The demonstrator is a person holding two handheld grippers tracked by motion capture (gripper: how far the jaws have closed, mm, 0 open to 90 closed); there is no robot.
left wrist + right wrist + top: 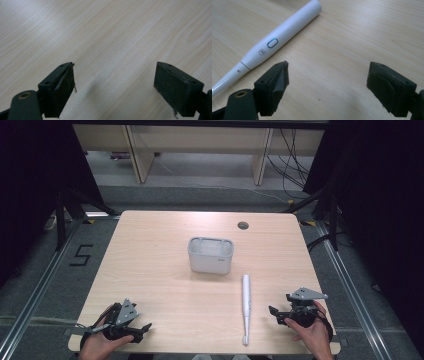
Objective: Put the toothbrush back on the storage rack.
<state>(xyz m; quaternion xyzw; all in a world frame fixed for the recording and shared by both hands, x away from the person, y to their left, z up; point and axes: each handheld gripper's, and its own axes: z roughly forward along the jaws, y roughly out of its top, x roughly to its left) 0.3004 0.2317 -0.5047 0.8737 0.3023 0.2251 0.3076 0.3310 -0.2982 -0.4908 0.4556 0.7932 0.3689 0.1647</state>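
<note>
Toothbrush (277, 41) lies flat just left of the released right claw (278, 314); grip its thick handle squarely, probably for the holder (210, 255).

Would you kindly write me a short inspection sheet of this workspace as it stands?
Surface: wooden table, with a round grommet near the far edge.
Job's things: white electric toothbrush lying flat, brush end toward the person; grey holder upright at centre, apart from it.
Clutter: nothing seen.
Grippers: left tool open, nothing between its jaws; right tool open, beside the toothbrush, not touching.
Cables: black cables on the floor beyond.
Surroundings: dark curtains, number marking.
</note>
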